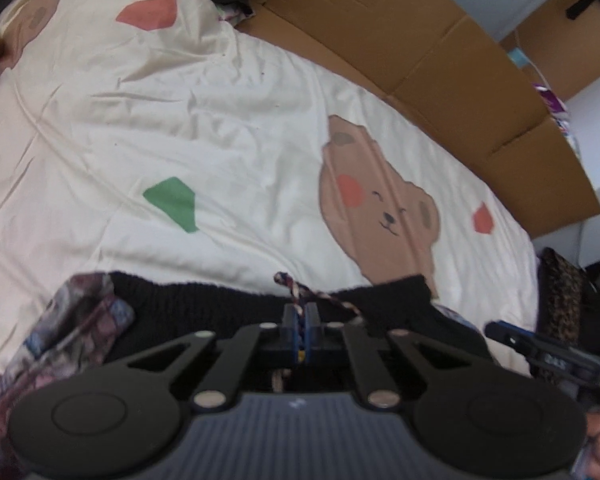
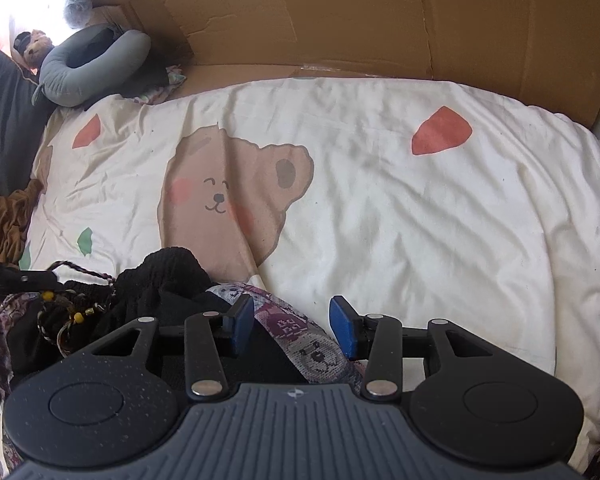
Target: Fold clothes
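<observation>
Fingers of the left gripper are pressed together on a twisted, braided drawstring cord rising from the fuzzy black knit waistband of the garment. Those of the right gripper stand apart, blue pads bare, over a soft patterned fabric panel (woven bear motifs). The garment lies bunched at 6 o'clock on the bed's wrinkled cream duvet, printed with a brown bear. Creased cardboard stands at 12 o'clock.
</observation>
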Available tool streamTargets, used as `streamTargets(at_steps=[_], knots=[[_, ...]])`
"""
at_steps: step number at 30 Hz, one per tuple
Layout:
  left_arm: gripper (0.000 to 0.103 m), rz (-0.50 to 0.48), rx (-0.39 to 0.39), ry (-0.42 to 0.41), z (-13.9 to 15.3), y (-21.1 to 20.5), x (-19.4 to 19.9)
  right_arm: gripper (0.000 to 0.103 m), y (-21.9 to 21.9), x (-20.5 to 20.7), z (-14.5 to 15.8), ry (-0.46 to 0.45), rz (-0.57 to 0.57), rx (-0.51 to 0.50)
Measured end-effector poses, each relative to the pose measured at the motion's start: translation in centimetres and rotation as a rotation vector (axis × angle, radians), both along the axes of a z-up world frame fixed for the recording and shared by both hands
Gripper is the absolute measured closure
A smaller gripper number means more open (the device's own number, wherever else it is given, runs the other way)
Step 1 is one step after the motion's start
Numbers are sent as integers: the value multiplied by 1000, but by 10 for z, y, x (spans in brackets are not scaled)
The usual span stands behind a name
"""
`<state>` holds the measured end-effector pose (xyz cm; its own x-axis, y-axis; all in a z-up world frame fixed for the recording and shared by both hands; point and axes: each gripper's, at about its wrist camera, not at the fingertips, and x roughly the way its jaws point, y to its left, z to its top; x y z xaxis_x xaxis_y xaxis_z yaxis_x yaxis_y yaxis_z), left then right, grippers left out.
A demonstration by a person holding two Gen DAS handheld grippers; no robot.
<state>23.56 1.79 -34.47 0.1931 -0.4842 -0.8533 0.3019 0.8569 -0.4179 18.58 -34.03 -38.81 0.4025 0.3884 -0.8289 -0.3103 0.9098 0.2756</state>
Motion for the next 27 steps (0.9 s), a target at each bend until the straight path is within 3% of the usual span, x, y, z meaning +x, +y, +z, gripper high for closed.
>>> streamTargets(at_steps=[16,22,25,27], knots=[[100,-264,-7,69,-3,-13,-52,54,0,5,1,-10,1,11],[100,-444,-40,115,-2,-17,-76,54,1,5,0,-10,6,9],[90,-492,-39,102,5,-20,-84,54,1,5,-1,-9,8,7],[73,-504,-38,91,9,-21,-87,54,1,5,0,-11,9,6]])
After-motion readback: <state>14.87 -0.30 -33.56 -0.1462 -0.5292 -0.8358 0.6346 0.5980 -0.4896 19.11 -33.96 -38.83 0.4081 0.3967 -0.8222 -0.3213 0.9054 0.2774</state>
